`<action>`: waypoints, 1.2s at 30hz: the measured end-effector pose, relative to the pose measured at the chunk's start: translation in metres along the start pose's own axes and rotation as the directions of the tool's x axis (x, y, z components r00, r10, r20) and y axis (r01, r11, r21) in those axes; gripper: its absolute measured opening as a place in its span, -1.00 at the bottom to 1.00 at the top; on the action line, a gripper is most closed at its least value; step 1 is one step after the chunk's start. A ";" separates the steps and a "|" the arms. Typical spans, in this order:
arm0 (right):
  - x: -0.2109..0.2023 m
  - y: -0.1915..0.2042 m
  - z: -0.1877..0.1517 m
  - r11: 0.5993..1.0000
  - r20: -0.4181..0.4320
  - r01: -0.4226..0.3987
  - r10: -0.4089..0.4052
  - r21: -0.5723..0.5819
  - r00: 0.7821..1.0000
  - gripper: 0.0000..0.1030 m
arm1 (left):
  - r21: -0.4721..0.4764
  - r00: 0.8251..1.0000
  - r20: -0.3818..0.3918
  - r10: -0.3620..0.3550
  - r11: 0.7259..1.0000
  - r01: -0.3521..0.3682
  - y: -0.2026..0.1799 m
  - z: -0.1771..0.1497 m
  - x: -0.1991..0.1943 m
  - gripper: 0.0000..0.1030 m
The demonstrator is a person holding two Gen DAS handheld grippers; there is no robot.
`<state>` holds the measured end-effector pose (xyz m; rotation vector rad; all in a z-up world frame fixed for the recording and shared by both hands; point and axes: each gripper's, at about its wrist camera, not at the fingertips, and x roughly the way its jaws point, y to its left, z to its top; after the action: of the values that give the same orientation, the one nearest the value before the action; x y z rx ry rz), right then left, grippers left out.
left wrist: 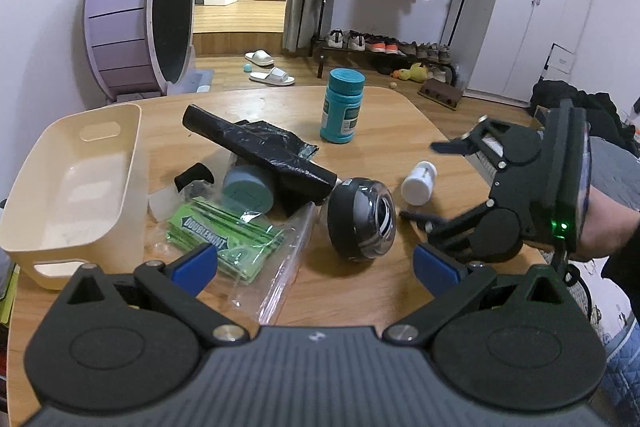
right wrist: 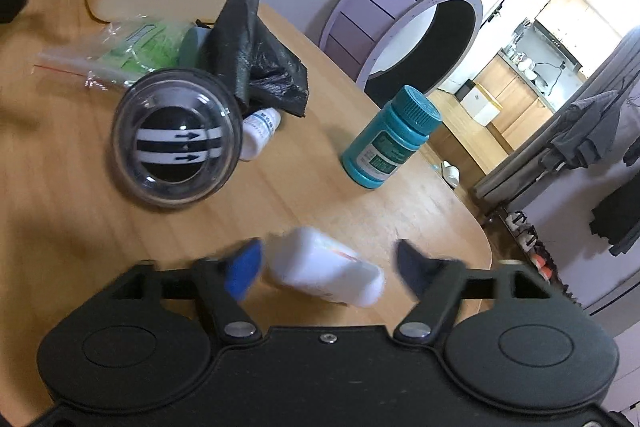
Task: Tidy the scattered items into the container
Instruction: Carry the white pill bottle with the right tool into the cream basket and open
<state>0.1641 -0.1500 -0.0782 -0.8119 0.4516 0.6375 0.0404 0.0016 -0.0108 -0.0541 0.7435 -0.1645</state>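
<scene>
The right tongs [right wrist: 326, 269] stood wide open, gripping nothing; a white bottle [right wrist: 326, 273] lay on its side on the table [right wrist: 280, 195] between the blue pads, the left pad just beside it (touching or not, I could not tell), the right pad clear of it. The left tongs [left wrist: 314, 263] gaped open and empty, near the black ball [left wrist: 360, 221]. The cream bin [left wrist: 72, 187] at the table's left edge looked empty. Scattered items: two white bottles, the second a small one [right wrist: 260, 133] beside the ball; one teal bottle [left wrist: 342, 107] standing upright; one black bag roll [left wrist: 260, 151]; one gum packet [left wrist: 224, 247] in a clear bag.
</scene>
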 end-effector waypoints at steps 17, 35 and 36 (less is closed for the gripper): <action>-0.005 -0.101 -0.044 0.469 0.039 -0.177 0.288 0.866 0.957 0.60 | 0.010 1.000 0.027 0.008 1.000 -0.008 -0.007 0.002 -0.005 1.00; 0.031 -0.106 -0.041 0.352 -0.002 -0.130 0.350 0.927 0.937 -0.04 | -0.006 0.998 0.033 0.048 0.999 -0.048 0.004 0.002 -0.006 1.00; 0.031 -0.109 -0.042 0.341 0.004 -0.130 0.345 0.931 0.939 -0.03 | -0.003 0.998 0.033 0.051 0.999 -0.050 0.004 0.002 -0.005 1.00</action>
<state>0.2550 -0.2288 -0.0650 0.3359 1.0161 0.4505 0.0383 0.0067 -0.0063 -0.0403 0.7112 -0.1143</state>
